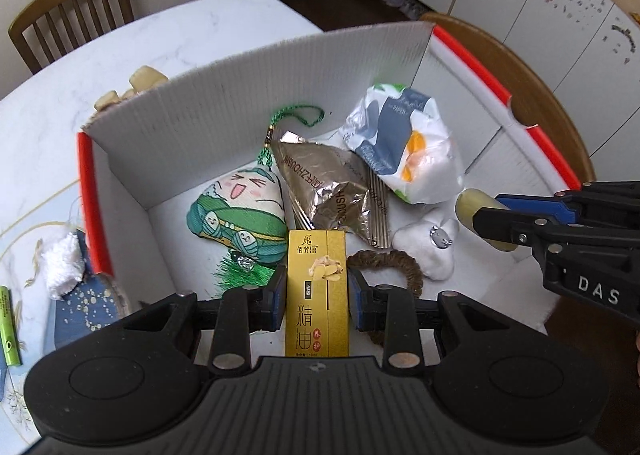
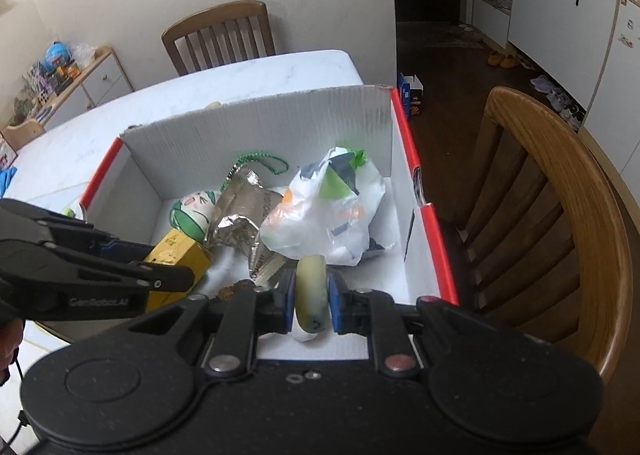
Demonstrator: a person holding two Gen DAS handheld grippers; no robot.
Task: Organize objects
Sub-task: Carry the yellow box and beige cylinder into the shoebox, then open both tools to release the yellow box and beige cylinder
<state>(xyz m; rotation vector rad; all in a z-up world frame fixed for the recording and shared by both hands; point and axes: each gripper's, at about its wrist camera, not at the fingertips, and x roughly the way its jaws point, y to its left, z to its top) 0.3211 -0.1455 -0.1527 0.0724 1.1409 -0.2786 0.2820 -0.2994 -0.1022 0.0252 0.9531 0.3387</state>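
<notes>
My left gripper (image 1: 317,291) is shut on a small yellow essential-oil carton (image 1: 317,283) and holds it over the near part of the white, red-edged box (image 1: 224,103). My right gripper (image 2: 313,297) is shut on a pale yellowish cylinder (image 2: 312,291) above the box (image 2: 256,111). In the left wrist view the right gripper (image 1: 480,221) enters from the right with the cylinder (image 1: 466,209). In the right wrist view the left gripper (image 2: 176,275) holds the carton (image 2: 178,251). Inside the box lie a green plush sachet (image 1: 236,207), a foil pack (image 1: 332,183), a tissue pack (image 1: 404,147), a white plush (image 1: 432,251) and a brown ring (image 1: 400,267).
The box stands on a white marble table (image 1: 160,39). A blue pouch (image 1: 84,311), white fluff (image 1: 64,259) and a green tube (image 1: 10,327) lie left of the box. Pale blocks (image 1: 146,79) sit behind it. Wooden chairs stand at the far side (image 2: 224,35) and right (image 2: 560,183).
</notes>
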